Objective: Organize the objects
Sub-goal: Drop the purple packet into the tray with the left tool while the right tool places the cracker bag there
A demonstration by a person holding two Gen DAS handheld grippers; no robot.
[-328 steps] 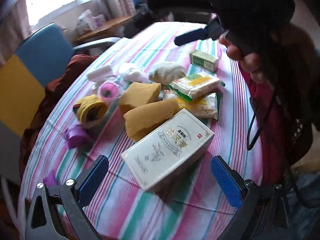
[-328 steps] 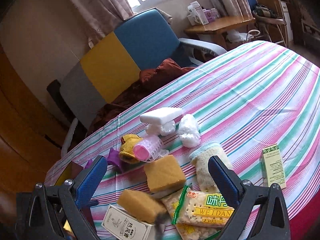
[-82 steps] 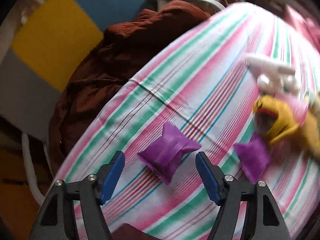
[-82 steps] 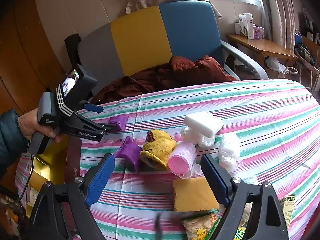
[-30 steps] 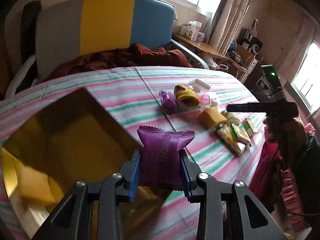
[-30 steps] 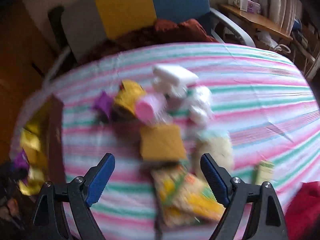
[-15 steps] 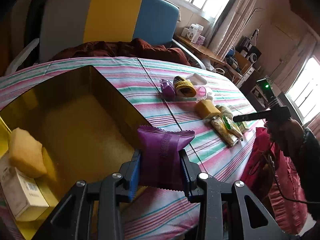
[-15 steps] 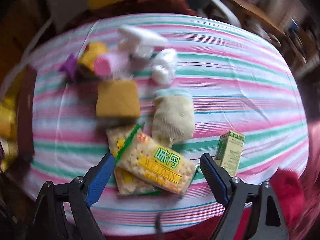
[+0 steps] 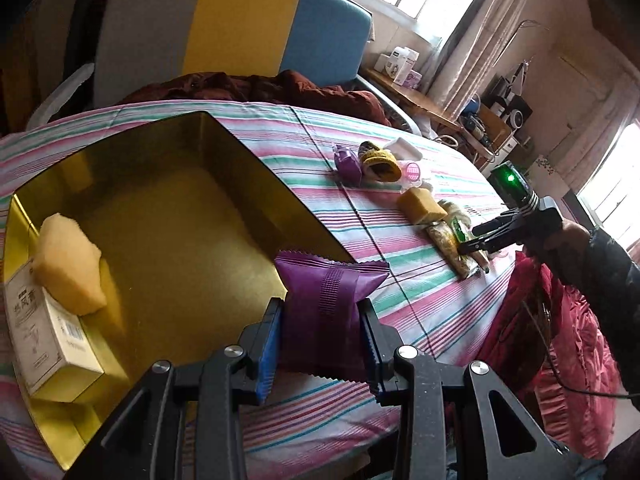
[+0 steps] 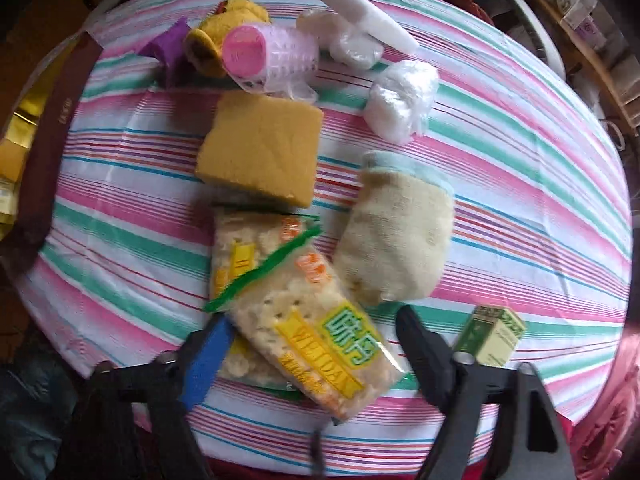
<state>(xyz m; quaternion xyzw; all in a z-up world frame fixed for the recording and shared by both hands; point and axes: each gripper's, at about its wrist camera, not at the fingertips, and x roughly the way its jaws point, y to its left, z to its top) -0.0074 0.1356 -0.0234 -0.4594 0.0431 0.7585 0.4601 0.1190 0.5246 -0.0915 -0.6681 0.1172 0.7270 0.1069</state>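
Left gripper (image 9: 322, 340) clamps a purple packet (image 9: 326, 300) beside the gold box (image 9: 248, 160) — right gripper (image 10: 310, 350) closing, jaws astride a cracker pack (image 10: 316, 332).

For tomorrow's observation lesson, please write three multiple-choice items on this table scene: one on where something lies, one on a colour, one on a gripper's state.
1. Where is the white carton?
A. inside the gold box
B. beside the pink roller
C. on the chair

2. What colour is the packet in the left gripper?
A. green
B. purple
C. white

3. How does the right gripper stand?
A. clamped on the sponge
B. empty and far from everything
C. jaws either side of the cracker packet

Answers: A, the carton lies in the gold box under a yellow sponge; B, its wrapper is purple; C, its jaws are closing around the cracker packet.
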